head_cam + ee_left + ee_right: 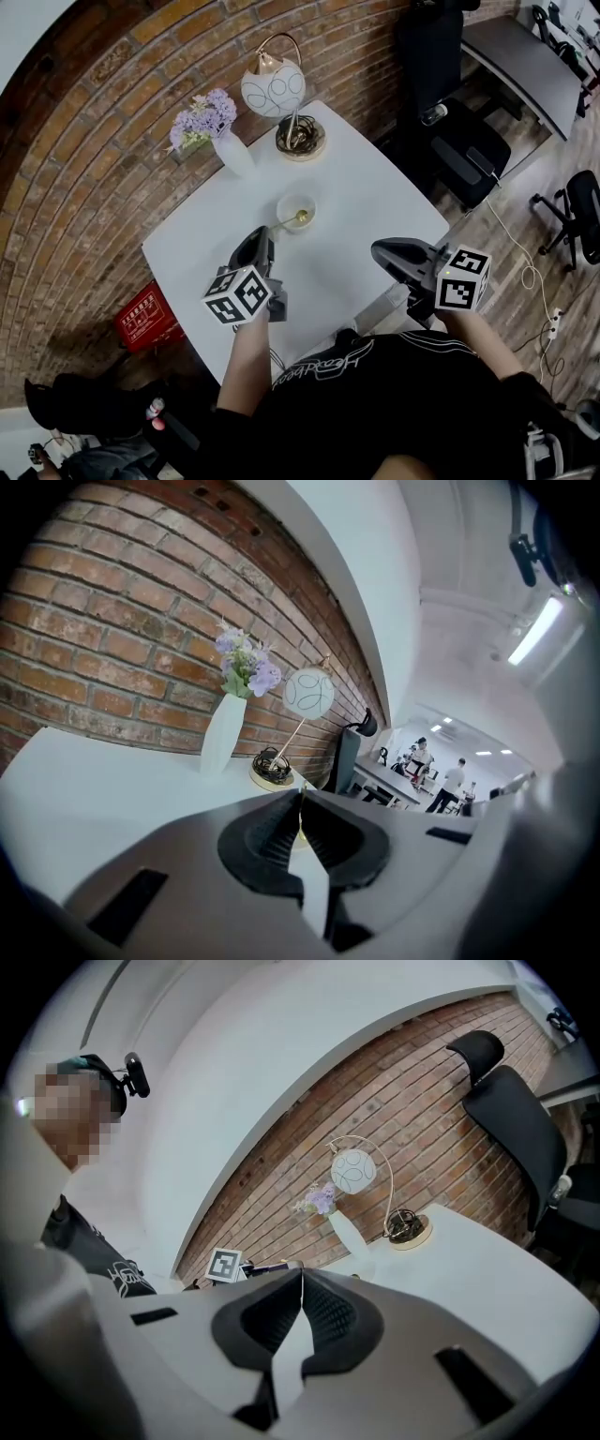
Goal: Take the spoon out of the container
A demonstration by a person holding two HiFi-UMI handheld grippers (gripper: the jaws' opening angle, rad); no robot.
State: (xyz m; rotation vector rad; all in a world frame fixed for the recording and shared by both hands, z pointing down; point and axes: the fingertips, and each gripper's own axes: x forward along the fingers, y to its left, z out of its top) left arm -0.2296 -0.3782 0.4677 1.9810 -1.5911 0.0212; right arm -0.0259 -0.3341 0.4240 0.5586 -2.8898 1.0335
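A small white container (296,205) stands mid-table, and a gold spoon (292,221) lies in it. The spoon's bowl rests inside; its handle slants out toward the near left. My left gripper (266,236) is at the handle's end with its jaws shut. In the left gripper view (300,795) a thin gold sliver shows pinched at the tips. My right gripper (379,251) hovers by the table's near right edge. It is shut with nothing between its pads in the right gripper view (302,1275).
At the table's (375,202) far side stand a white vase of purple flowers (225,141) and a globe lamp on a gold base (300,137). A brick wall runs behind. A black office chair (469,155) is at the right, and a red box (145,317) sits on the floor at the left.
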